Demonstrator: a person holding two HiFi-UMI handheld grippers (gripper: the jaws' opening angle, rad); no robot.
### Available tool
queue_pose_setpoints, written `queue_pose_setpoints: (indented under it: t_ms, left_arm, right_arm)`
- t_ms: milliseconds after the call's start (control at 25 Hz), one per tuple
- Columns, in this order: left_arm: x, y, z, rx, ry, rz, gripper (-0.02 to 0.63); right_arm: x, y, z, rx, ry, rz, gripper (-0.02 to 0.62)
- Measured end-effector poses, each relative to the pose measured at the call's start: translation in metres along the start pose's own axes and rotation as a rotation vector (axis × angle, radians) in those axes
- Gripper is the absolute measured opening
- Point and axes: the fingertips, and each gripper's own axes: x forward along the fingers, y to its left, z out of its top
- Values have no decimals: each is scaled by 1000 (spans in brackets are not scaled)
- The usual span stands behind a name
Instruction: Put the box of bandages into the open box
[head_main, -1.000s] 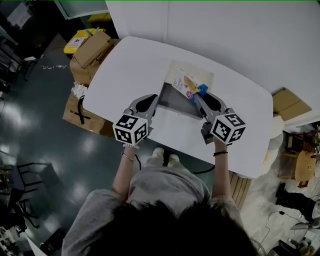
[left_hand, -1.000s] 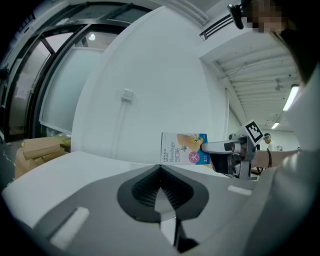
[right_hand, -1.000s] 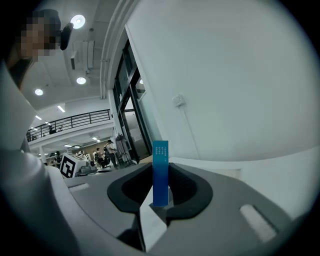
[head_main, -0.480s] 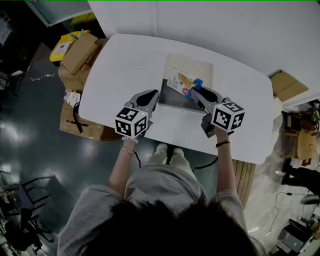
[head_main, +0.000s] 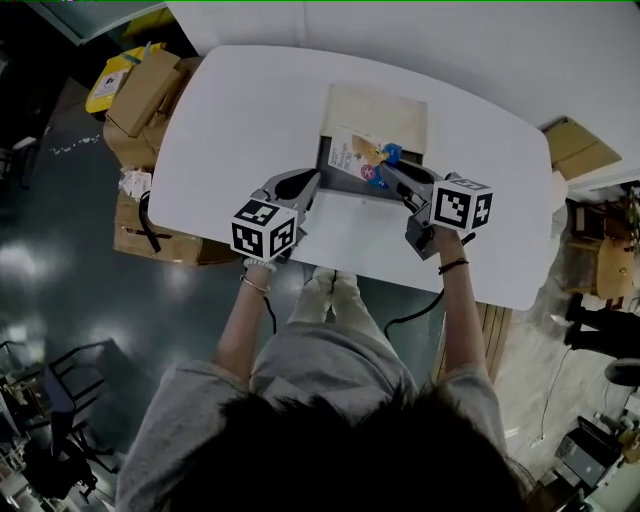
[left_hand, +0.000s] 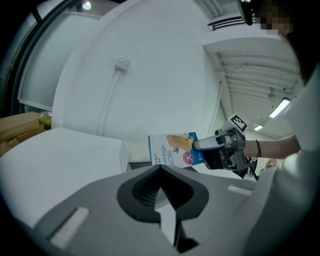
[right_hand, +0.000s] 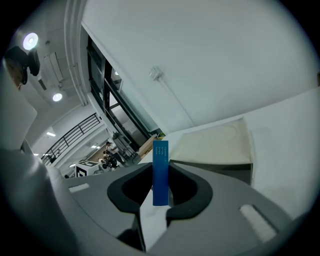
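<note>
Right claw (head_main: 384, 170) grips bandage box (head_main: 358, 156) over open box (head_main: 375, 106).

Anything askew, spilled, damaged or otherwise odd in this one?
Nothing stands out. The bandage box is clamped in the right gripper, tilted above the open box on the white table, as a placement would look. The left gripper is shut and empty beside that box. No spill or damage shows.

TEXT | bandage box (left_hand: 172, 150): "andage" running up white panel, small "NAUT" beside it | pink disc (left_hand: 189, 158): white character, unclear | blue edge (right_hand: 160, 172): print too small | left cube (head_main: 263, 228), right cube (head_main: 462, 205): square codes
</note>
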Motion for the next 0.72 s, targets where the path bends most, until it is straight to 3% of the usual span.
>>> queue_pose_setpoints:
  t_ms: [360, 720]
  left_arm:
    - [10, 8, -13, -17, 36, 1, -6]
    - [14, 11, -20, -32, 60, -13, -8]
  right_arm:
    - [24, -14, -15, 97, 115, 35, 107]
    - [35, -28, -29, 217, 240, 8, 109]
